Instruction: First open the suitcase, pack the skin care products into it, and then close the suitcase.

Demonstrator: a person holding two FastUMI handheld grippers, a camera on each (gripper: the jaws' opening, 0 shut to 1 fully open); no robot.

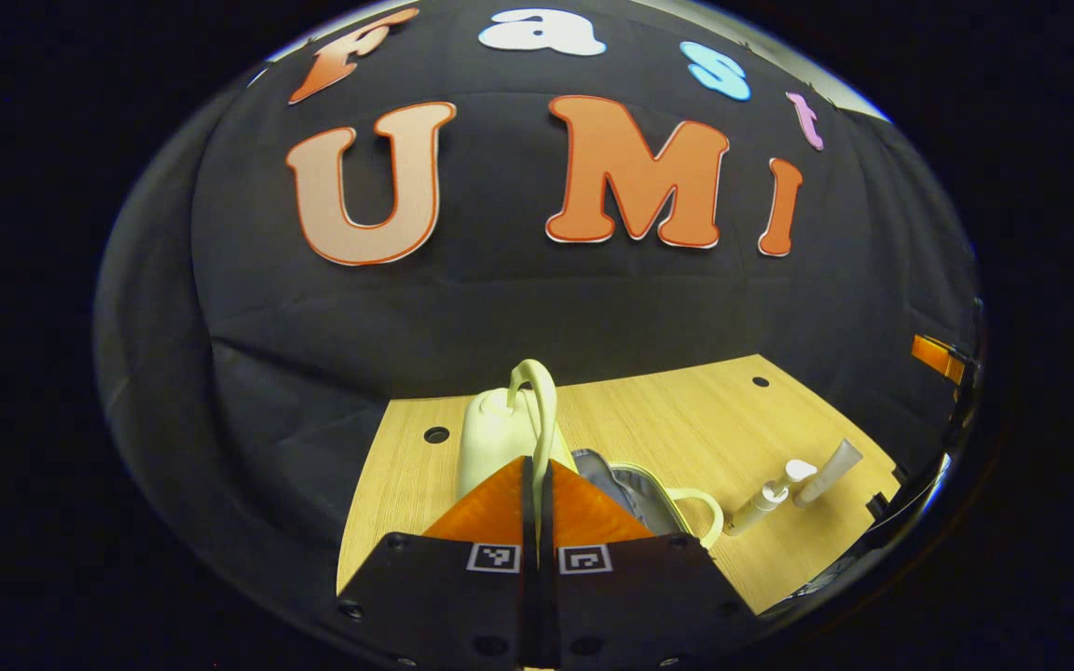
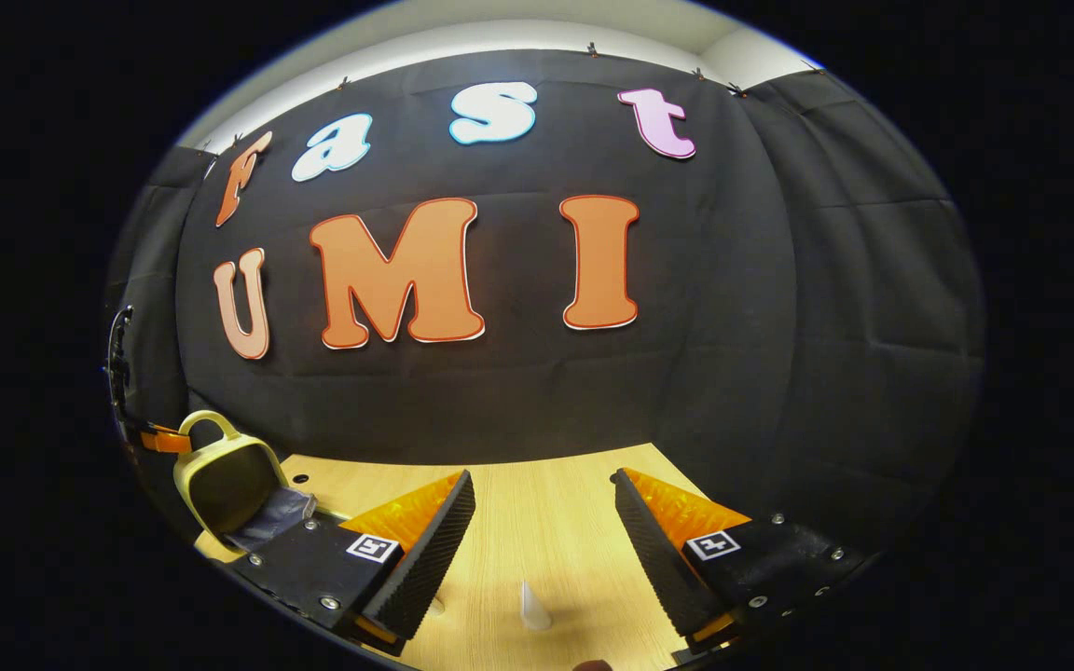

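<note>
Each gripper point(image 2: 537, 531) — black, screwed body, square marker.

No readable text, label or number on anything.

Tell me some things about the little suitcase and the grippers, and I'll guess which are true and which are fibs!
1. The suitcase is open. True: its lid stands up and the grey lining shows.
2. The left gripper is wide open. False: its fingers are closed together on the loop handle of the lid.
3. The right gripper is open. True: there is a wide gap between its fingers.
4. The skin care tubes are already inside the suitcase. False: they lie on the wooden table, beside the suitcase.
5. The right gripper is holding a tube. False: nothing is between its fingers.
</note>
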